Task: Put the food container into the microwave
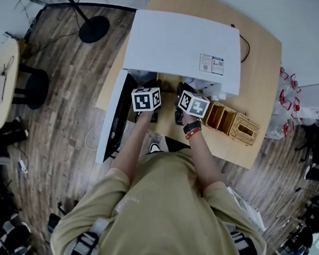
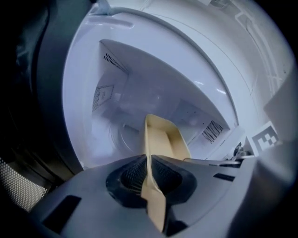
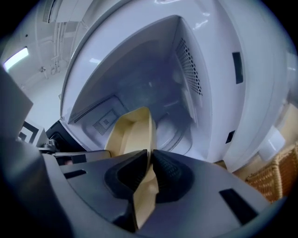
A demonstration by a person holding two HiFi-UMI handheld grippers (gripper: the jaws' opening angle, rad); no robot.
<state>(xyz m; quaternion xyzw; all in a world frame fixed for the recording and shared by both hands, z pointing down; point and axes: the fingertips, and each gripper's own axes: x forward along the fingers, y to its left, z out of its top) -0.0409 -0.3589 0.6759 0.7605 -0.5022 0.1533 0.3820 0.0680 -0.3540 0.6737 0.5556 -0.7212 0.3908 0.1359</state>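
Food container point(image 2: 165, 137) at open microwave point(image 1: 181, 44), both rims clamped

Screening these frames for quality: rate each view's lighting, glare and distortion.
Head view: evenly lit, fisheye bends the floor, microwave top washed out white. Left gripper view: dark corners, glare streaks inside the microwave, food container sharp. Right gripper view: strong barrel curve, bluish dim cavity, black vignette.
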